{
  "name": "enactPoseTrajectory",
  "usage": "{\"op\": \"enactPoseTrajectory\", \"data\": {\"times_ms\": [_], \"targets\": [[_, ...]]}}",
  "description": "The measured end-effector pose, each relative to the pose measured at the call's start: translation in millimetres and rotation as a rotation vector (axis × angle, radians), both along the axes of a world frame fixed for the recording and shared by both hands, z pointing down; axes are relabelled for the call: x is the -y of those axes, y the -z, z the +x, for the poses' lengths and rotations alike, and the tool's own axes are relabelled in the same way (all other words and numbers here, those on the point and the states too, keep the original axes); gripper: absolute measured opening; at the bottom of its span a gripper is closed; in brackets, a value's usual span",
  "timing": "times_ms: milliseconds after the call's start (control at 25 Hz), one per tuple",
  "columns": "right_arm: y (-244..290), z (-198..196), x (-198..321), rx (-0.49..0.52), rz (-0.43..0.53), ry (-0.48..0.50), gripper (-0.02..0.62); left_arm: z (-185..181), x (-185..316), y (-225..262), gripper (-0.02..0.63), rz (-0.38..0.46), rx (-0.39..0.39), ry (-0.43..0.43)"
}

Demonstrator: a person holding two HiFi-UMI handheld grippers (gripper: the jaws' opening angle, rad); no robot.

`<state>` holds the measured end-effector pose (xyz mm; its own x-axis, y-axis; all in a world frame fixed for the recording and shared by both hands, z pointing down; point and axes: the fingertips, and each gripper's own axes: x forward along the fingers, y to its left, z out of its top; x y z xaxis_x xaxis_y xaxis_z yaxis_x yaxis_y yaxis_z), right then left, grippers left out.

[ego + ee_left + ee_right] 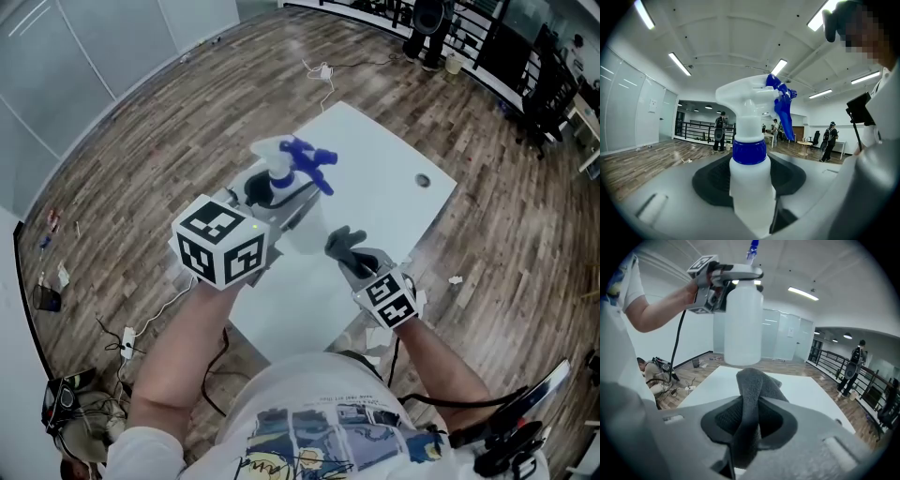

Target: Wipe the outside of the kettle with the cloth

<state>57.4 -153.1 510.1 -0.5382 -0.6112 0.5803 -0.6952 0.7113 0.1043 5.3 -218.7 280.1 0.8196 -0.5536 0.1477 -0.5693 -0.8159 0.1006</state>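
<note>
spray bottle [749, 187] is showing a translucent white body, blue collar, blue trigger. cloth [751, 394] is reading dark grey. table [375, 159] is looking plain white, floor [141, 141] at its 9 o'clock showing brown wood planks. left marker cube [222, 242] and right marker cube [389, 300] are carrying black-and-white square patterns.

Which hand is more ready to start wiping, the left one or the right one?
Right, I think. The right gripper pinches the grey cloth close beside the white spray bottle. The left gripper is busy holding that bottle up, with no cloth.
</note>
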Motion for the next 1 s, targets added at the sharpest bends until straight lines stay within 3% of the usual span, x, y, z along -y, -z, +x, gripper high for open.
{"op": "enactPoseTrajectory", "data": {"times_ms": [120,280,440,680,1000], "targets": [[38.1,9.5,11.9,0.078,0.067,-0.001,0.075,1.3,-7.6,-8.8,0.206,-0.018,0.028,-0.041],[110.8,5.3,19.5,0.233,0.18,0.061,0.075,6.2,-17.2,-20.8,0.206,-0.041,0.052,-0.096],[168.5,-6.0,17.2,0.323,0.259,0.145,0.075,15.7,-29.9,-24.4,0.206,-0.053,0.058,-0.15],[162.0,-13.4,8.8,0.407,0.186,0.225,0.075,19.1,-45.2,-15.7,0.206,-0.055,0.002,-0.206],[102.1,-7.6,7.0,0.408,0.043,0.214,0.075,19.4,-47.9,-0.3,0.206,-0.047,-0.041,-0.223]]}}
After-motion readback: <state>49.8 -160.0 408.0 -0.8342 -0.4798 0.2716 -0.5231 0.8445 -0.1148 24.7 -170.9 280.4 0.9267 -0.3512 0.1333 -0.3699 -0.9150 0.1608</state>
